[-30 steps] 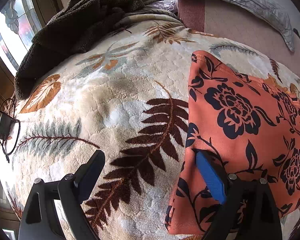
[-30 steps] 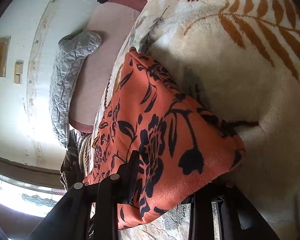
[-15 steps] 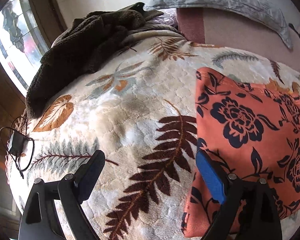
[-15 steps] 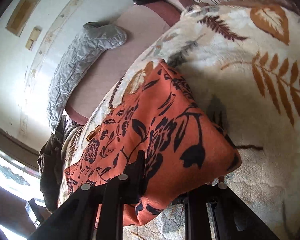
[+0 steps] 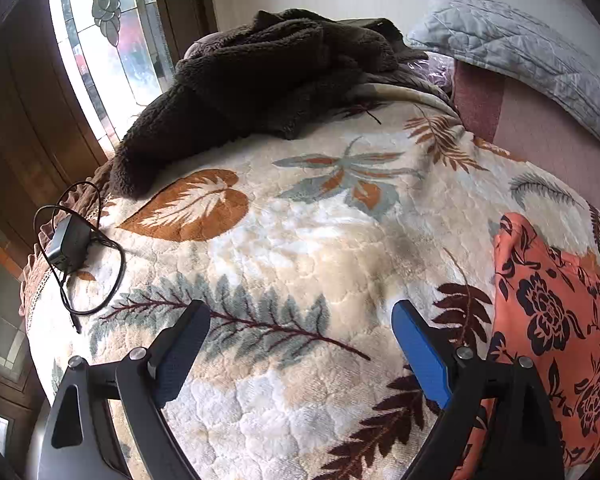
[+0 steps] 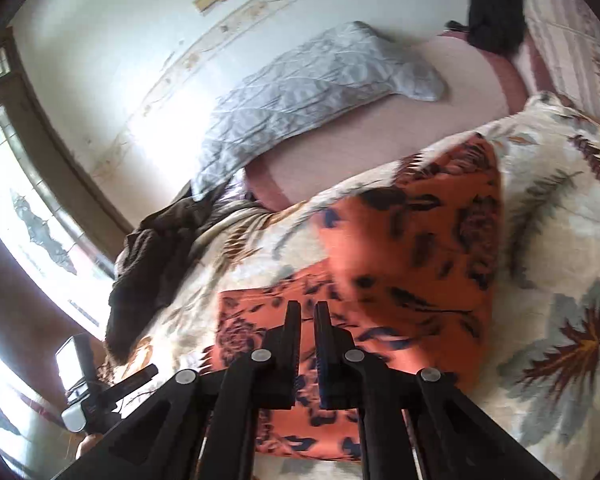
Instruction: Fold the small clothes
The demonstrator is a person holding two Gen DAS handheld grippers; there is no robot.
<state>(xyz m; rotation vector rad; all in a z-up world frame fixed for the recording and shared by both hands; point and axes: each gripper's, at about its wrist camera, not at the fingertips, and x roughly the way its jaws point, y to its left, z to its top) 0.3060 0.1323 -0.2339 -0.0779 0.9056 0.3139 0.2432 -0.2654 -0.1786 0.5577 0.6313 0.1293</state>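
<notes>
An orange garment with a dark floral print lies folded on the leaf-patterned blanket; it shows at the right edge of the left wrist view [image 5: 556, 320] and in the middle of the right wrist view [image 6: 412, 280]. My left gripper [image 5: 300, 344] is open and empty, above the blanket to the left of the garment. My right gripper [image 6: 307, 316] has its fingers nearly together, above the garment's near edge, with nothing visibly between them. The right wrist view is motion-blurred.
A dark brown fleece [image 5: 260, 76] is heaped at the far side of the blanket [image 5: 300, 240]. A black charger with its cable [image 5: 66, 240] lies at the left edge. A grey quilted pillow [image 5: 520, 52] rests on a pink sheet [image 5: 548, 144]. A window [image 5: 100, 40] is at left.
My left gripper moved left off the garment and stays open. My right gripper let go of the garment's fold, drew back and shut; the garment now lies flat.
</notes>
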